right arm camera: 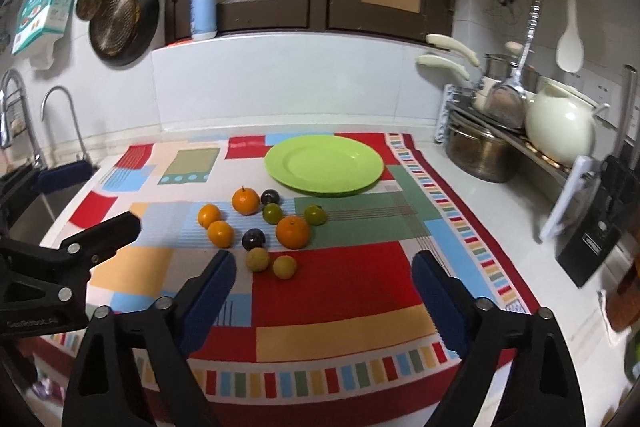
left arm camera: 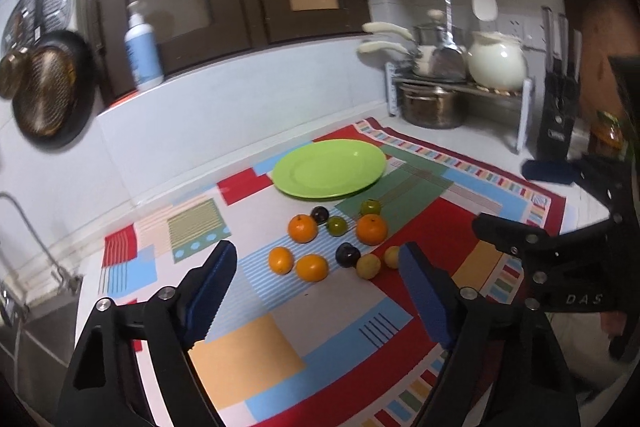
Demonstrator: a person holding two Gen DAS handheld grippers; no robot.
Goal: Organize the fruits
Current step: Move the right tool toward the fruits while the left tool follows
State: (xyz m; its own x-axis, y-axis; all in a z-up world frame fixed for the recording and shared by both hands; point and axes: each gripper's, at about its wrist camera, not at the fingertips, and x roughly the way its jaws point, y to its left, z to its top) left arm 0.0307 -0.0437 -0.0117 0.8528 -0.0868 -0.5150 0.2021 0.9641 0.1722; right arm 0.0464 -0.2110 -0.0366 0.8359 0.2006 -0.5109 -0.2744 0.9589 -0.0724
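A green plate [left arm camera: 329, 169] [right arm camera: 324, 164] lies empty at the back of a colourful mat [left arm camera: 280, 339] [right arm camera: 336, 291]. In front of it lie several fruits: oranges [left arm camera: 371, 229] [right arm camera: 293, 231], dark plums [left arm camera: 347, 254] [right arm camera: 254, 239], green plums [left arm camera: 337, 225] [right arm camera: 273, 213] and yellow plums [left arm camera: 368, 265] [right arm camera: 284, 266]. My left gripper [left arm camera: 316, 267] is open and empty, above the mat just short of the fruits. My right gripper [right arm camera: 324, 277] is open and empty, close to the yellow plums. Each gripper shows at the edge of the other's view.
A rack with pots [right arm camera: 480, 151] and a cream kettle [right arm camera: 560, 131] stands at the right, with a knife block [right arm camera: 592, 251] beside it. A sink with taps [right arm camera: 60, 107] is at the left. A pan [right arm camera: 120, 23] and a soap bottle [right arm camera: 203, 7] are on the back wall.
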